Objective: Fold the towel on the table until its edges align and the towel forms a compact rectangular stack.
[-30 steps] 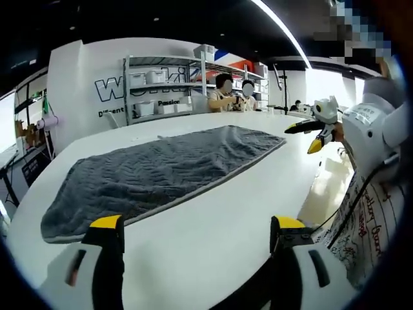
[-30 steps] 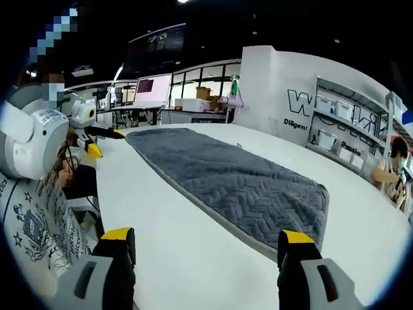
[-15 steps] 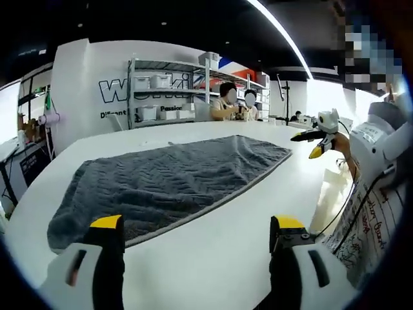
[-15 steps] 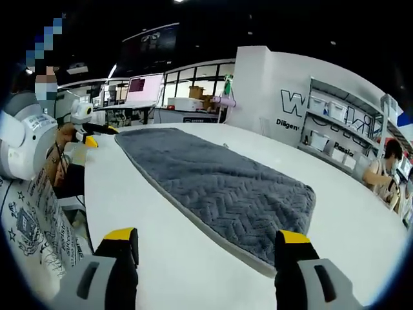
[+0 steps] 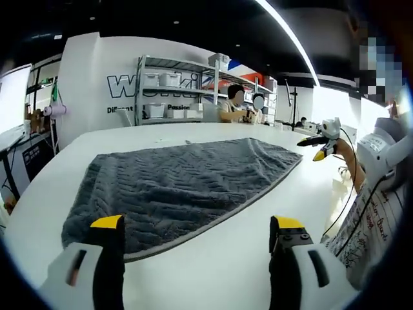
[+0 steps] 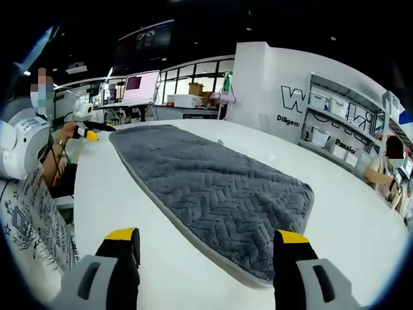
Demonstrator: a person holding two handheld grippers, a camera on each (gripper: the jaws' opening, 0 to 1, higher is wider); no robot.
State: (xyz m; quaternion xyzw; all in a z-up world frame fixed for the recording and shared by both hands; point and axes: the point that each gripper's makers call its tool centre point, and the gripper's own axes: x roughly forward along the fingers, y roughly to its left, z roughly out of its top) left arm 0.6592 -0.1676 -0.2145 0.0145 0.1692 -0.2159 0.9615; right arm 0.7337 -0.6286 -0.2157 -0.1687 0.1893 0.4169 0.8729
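A dark grey towel (image 5: pixel 184 177) with a herringbone weave and a paler border lies spread flat and unfolded on the white table (image 5: pixel 213 258), running lengthwise away from both cameras. In the left gripper view, the left gripper (image 5: pixel 195 227) hovers above the bare tabletop just near the towel's close end, its yellow-tipped jaws wide apart and holding nothing. Far to the right in that view the right gripper (image 5: pixel 315 143) shows above the table's edge, held by a person's hand (image 5: pixel 342 150). In the right gripper view, the right gripper (image 6: pixel 202 236) likewise hangs over the table near the towel's (image 6: pixel 213 190) other short end, jaws spread and empty, and the left gripper (image 6: pixel 90 130) appears far to the left beside the towel's far corner. Beyond the table (image 6: pixel 161 258) stand metal shelves (image 5: pixel 177 87) with white bins against a lettered white wall (image 5: pixel 97 84), and two people (image 5: pixel 244 106) sit at the far side.
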